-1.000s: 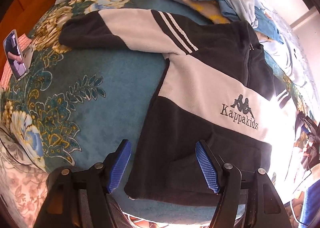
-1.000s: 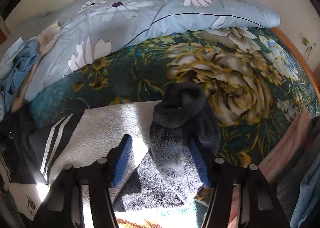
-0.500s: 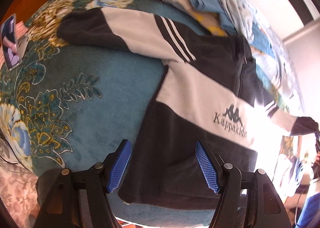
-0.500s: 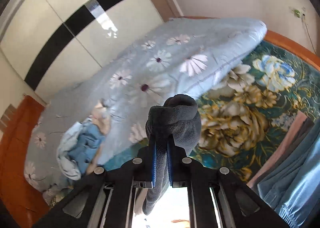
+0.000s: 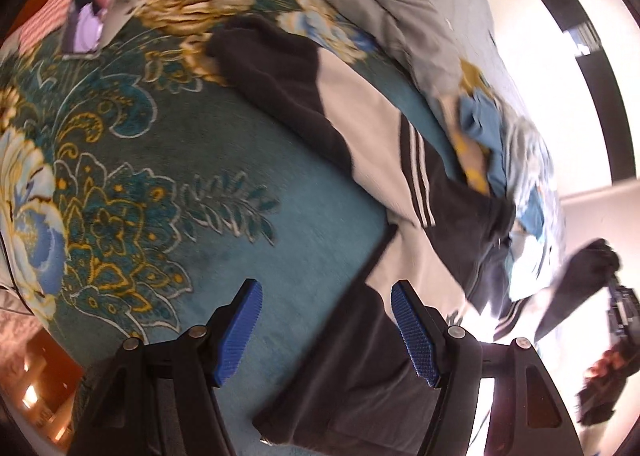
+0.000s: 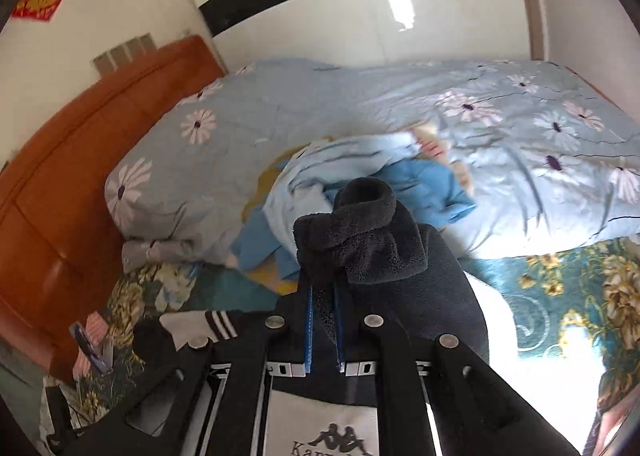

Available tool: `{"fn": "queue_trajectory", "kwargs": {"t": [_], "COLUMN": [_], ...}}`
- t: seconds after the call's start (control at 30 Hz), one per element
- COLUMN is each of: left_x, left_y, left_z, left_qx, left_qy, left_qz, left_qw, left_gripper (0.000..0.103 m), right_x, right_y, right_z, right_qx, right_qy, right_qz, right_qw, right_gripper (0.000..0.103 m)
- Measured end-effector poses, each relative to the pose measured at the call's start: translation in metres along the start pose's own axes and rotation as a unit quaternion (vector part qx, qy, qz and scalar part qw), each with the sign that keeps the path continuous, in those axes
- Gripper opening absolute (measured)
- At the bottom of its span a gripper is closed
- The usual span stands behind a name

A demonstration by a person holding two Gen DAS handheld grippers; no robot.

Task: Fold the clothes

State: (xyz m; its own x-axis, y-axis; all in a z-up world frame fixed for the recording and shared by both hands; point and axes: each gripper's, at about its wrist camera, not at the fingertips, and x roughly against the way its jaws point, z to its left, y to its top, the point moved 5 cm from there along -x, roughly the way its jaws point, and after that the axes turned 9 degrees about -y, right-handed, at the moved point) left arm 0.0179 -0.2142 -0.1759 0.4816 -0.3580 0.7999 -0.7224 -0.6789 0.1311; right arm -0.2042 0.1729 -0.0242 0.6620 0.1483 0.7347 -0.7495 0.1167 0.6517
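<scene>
The dark cuff [image 6: 362, 224] of one sleeve is pinched between the blue pads of the right gripper [image 6: 322, 326], bunched just beyond the fingertips, with the sleeve hanging back beneath the fingers and the sweatshirt's logo panel [image 6: 332, 434] directly below them. The left gripper [image 5: 326, 330] is held spread and empty, with the sweatshirt's side edge running up between its fingers and the hem corner [image 5: 320, 412] low between them. The other sleeve [image 5: 320, 96] is stretched away ahead of the left fingers, so the right hand is judged nearer to the fold across the body.
</scene>
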Motion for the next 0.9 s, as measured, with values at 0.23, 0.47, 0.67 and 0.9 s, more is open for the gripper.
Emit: {"fn": "queue_trajectory", "kwargs": {"t": [0.23,0.47,0.67,0.9], "left_x": [-0.002,-0.01,-0.022,-0.045], "left_y": [0.015,0.023,0.046,0.099], "left_z": [0.033,0.058,0.073,0.083], "left_qx": [0.045,0.07,0.145,0.192], "left_qy": [-0.002,0.006,-0.025,-0.064], "left_qz": [-0.005,-0.005,-0.038,-0.072], "left_qw": [0.999,0.9976,0.9883,0.9767], "left_gripper": [0.071,0.071,0.071,0.071], "right_x": [-0.11,-0.148,-0.163,-0.169], "right_y": [-0.101,-0.153,-0.17,-0.18], "right_z": [0.093,0.119,0.119,0.121], "right_qx": [0.095,0.135,0.135,0.161], "right_qy": [-0.017,-0.031,-0.02,0.005], "right_qz": [0.103,0.148,0.173,0.198], "right_qw": [0.99,0.979,0.975,0.967], "right_gripper": [0.009,0.009,0.01,0.014]}}
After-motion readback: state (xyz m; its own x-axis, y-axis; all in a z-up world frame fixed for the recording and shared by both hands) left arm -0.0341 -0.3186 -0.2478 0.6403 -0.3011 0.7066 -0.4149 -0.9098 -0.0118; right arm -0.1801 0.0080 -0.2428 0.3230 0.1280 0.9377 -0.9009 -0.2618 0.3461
